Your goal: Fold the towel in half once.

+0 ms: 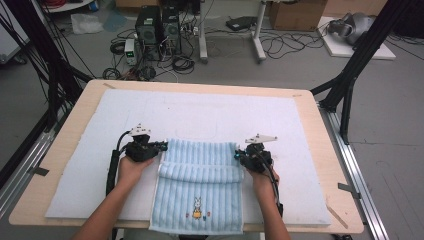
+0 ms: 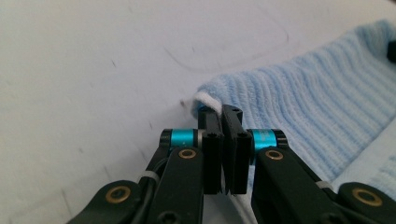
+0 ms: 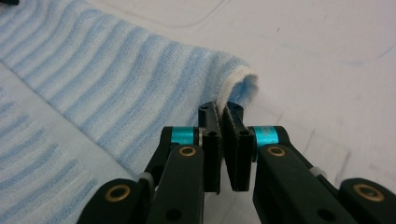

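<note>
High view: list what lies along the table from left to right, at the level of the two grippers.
Bare wooden table edge → white mat → left gripper, shut on the towel's left corner → light blue striped towel → right gripper, shut on its right corner → white mat again → wooden edge.

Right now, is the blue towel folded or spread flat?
Partly folded: the blue towel's far part is doubled back toward the person, each corner pinched by the left gripper and right gripper.

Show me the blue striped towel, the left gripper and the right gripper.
blue striped towel [image 1: 200,186], high view, its flat middle.
left gripper [image 2: 223,114], left gripper view, jaw tips shut on the towel's corner.
right gripper [image 3: 222,112], right gripper view, jaw tips pinching the towel's white edge.
</note>
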Motion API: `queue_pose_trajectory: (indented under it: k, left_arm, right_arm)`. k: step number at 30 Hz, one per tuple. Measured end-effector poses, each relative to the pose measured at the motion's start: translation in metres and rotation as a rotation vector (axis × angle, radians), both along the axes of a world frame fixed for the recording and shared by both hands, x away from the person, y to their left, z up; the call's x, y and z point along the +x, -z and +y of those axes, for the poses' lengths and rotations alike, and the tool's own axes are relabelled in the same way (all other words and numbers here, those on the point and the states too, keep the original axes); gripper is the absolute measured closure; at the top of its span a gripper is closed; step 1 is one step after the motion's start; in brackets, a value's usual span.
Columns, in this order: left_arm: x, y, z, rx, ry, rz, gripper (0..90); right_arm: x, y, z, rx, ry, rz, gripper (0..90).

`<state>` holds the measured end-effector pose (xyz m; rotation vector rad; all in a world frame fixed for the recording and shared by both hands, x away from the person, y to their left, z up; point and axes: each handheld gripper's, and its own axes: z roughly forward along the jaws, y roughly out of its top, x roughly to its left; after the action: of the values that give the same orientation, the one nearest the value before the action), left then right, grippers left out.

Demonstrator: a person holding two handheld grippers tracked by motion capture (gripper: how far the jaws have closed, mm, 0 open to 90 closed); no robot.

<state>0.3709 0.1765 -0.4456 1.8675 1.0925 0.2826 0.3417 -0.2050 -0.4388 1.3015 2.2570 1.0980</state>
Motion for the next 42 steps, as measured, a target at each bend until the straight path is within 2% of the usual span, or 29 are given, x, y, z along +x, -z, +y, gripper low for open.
queue_pose_trajectory:
  k: [1,4,5,7,10,13,15,17,20,21,22,23,24,26,31,34,38,42]
  left_arm:
    - [0.005,-0.001,0.000,-0.001,0.001,0.004,86.7]
    - [0.019,-0.008,0.002,-0.042,-0.009,-0.022,86.7]
    - [0.024,-0.010,0.003,-0.040,-0.005,-0.035,86.7]
    - [0.036,-0.012,0.004,-0.057,-0.004,-0.033,86.6]
    - [0.049,-0.013,0.005,-0.064,-0.012,-0.036,86.6]
    - [0.058,-0.012,0.006,-0.068,-0.022,-0.038,86.5]
    - [0.059,-0.011,0.007,-0.078,-0.024,-0.058,86.4]
    - [0.061,-0.009,0.008,-0.075,-0.022,-0.054,86.2]
    - [0.061,-0.006,0.009,-0.072,-0.021,-0.039,84.9]
    - [0.061,-0.006,0.010,-0.078,-0.026,-0.033,82.0]
    - [0.061,-0.006,0.011,-0.091,-0.044,-0.022,72.7]
    - [0.060,-0.007,0.013,-0.115,-0.060,-0.007,59.0]
    - [0.060,-0.008,0.015,-0.131,-0.056,-0.006,53.4]
    - [0.056,-0.011,0.018,-0.143,-0.042,-0.019,50.2]
    - [0.043,-0.014,0.022,-0.164,0.018,-0.030,49.5]
    - [0.035,-0.012,0.021,-0.172,0.062,-0.025,50.6]
    - [0.028,-0.007,0.017,-0.160,0.111,0.020,51.1]
    - [0.023,-0.002,0.013,-0.114,0.129,0.061,53.7]
  right_arm:
    - [0.004,-0.001,0.000,0.009,0.003,-0.006,86.5]
    - [0.017,-0.005,0.001,0.005,0.018,-0.031,86.4]
    - [0.022,-0.006,0.001,0.006,0.024,-0.037,86.4]
    - [0.030,-0.007,0.001,0.017,0.038,-0.042,86.4]
    - [0.045,-0.009,0.003,0.003,0.050,-0.055,86.4]
    - [0.056,-0.011,0.006,-0.001,0.059,-0.057,86.4]
    - [0.062,-0.013,0.007,0.007,0.073,-0.059,86.4]
    - [0.066,-0.013,0.008,0.008,0.075,-0.066,86.3]
    - [0.070,-0.009,0.011,-0.016,0.077,-0.058,85.9]
    - [0.070,-0.008,0.012,-0.020,0.078,-0.059,84.7]
    - [0.070,-0.008,0.013,-0.015,0.081,-0.056,80.7]
    - [0.069,-0.009,0.012,-0.007,0.084,-0.056,71.4]
    - [0.069,-0.010,0.011,0.019,0.084,-0.051,65.5]
    - [0.066,-0.012,0.009,0.029,0.080,-0.052,61.9]
    - [0.054,-0.019,0.003,0.061,0.037,-0.068,58.6]
    - [0.046,-0.022,-0.001,0.093,-0.004,-0.050,55.2]
    - [0.038,-0.028,0.002,0.075,-0.043,-0.054,54.8]
    - [0.031,-0.035,0.005,0.084,-0.067,-0.077,54.1]
